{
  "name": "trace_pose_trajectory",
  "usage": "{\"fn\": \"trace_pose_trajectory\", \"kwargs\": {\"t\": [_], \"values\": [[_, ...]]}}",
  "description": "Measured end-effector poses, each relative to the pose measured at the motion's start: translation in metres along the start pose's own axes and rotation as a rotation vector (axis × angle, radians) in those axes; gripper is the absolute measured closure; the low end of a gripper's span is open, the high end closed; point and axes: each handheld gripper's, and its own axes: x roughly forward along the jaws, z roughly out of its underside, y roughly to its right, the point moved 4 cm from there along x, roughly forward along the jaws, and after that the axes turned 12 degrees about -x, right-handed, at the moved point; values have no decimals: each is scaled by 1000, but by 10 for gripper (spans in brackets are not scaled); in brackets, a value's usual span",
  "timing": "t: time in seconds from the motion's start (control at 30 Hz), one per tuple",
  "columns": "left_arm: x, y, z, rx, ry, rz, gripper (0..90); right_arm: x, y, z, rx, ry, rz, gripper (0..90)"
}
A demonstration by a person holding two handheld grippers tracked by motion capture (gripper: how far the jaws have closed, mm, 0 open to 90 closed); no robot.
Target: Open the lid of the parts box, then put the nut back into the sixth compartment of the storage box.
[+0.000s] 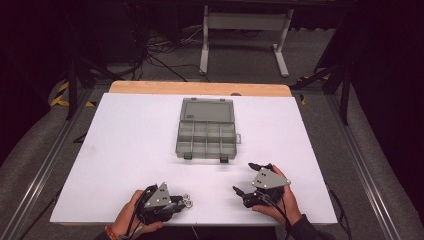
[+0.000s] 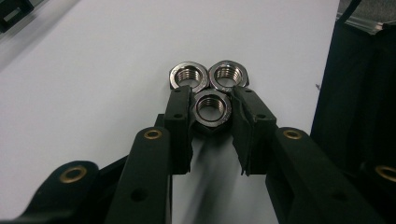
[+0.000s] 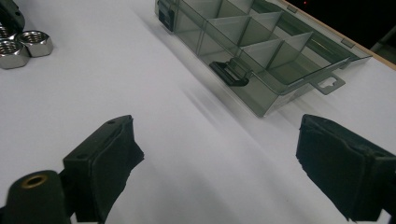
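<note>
Three shiny steel hex nuts lie on the white tabletop (image 1: 125, 140), well to the near-left of the grey translucent plastic compartment box (image 1: 206, 131). Two of them, the far-left nut (image 2: 188, 76) and the far-right nut (image 2: 228, 74), sit side by side and touching. The third nut (image 2: 212, 108) lies flat just in front of that pair, touching both.

Left tool (image 2: 212, 112): its two black jaws are drawn in on the third nut, one pad on each side, pinching it against the tabletop. No gap is visible between pads and nut. In the high view the left tool (image 1: 176, 202) rests near the front edge of the tabletop, held in one hand (image 1: 127, 216).

Right tool (image 3: 217, 154): jaws spread wide, nothing between them but bare white surface. It is held in the other hand (image 1: 280, 200), near and to the front-right of the box.

Box: one, lid (image 1: 208, 110) hinged open and lying flat behind the tray. The tray is divided into compartments in two rows, with two dark latches on its front wall.
</note>
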Motion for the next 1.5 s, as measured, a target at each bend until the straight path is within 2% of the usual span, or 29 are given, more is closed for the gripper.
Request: {"fn": "trace_pose_trajectory", "kwargs": {"t": [0.33,0.5,0.97,1.5], "values": [[-2,0,1,13,9,-8,698,-1,1,0,3,4,1,125],[-10,-2,-2,19,47,-10,698,-3,2,0,4,10,10,125],[-20,-3,-8,51,78,-42,698,-7,4,1,6,21,27,125],[-28,-7,-16,59,121,-68,698,-11,5,1,1,34,42,123]]}}
